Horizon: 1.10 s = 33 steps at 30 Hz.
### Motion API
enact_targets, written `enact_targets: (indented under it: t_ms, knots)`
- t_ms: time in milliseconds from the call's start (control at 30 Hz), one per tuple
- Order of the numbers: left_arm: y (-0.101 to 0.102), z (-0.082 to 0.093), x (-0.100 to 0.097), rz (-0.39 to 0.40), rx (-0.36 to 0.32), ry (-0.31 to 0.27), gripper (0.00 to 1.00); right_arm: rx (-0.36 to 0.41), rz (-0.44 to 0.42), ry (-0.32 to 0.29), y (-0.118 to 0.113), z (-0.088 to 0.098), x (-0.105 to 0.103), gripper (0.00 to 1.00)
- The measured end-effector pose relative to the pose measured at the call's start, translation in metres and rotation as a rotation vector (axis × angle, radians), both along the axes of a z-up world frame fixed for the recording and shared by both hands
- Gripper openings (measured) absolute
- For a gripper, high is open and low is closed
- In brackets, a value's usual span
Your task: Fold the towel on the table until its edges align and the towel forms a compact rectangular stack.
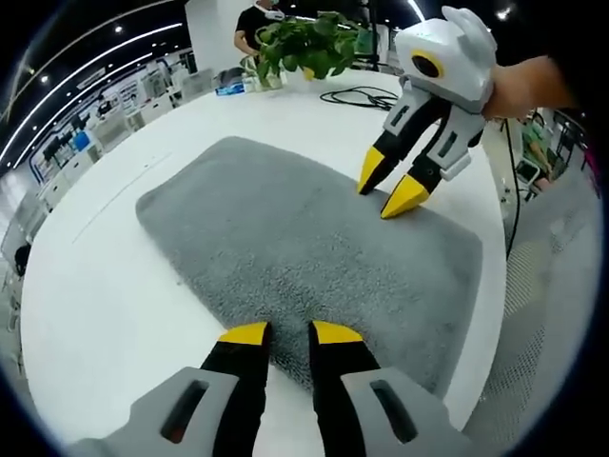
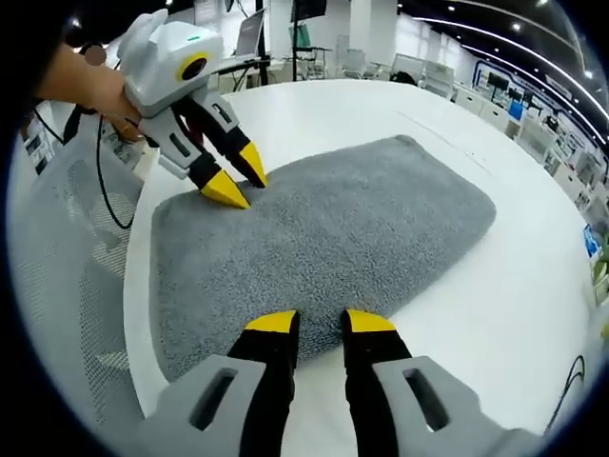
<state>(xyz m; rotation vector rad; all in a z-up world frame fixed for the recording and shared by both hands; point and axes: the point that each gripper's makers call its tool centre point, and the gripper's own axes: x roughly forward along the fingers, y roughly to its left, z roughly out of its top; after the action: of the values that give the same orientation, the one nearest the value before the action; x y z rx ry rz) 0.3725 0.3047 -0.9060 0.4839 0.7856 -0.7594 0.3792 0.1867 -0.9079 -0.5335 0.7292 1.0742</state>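
Towel (image 1: 304, 238): grey, lying flat and unfolded on the white worktop (image 1: 105, 305). We hold the left gripper (image 1: 288, 332) and right gripper (image 2: 320, 322) at opposite short edges, jaws slightly apart, apparently gripping nothing. Both should pinch matching corners, then lift evenly. Left gripper view adds a potted plant (image 1: 309, 43); right gripper view, a mesh chair (image 2: 67, 286).

A large open showroom or shop floor: ceiling light strips (image 2: 504, 38) over rows of display counters (image 1: 114, 124)
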Motion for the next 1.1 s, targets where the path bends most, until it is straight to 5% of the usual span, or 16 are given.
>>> enact_targets:
  t_ms: [267,567,1100]
  knots:
    - [0.005,0.013,-0.006,0.004,-0.025,-0.034,0.25,0.049,0.01,-0.034,0.005,0.015,-0.011,0.18]
    - [0.001,0.029,-0.021,-0.076,-0.055,-0.059,0.26,0.149,0.003,-0.034,0.015,0.032,-0.015,0.26]
    - [-0.016,0.042,-0.046,-0.179,-0.152,-0.023,0.29,0.206,0.07,-0.061,0.017,0.04,-0.042,0.39]
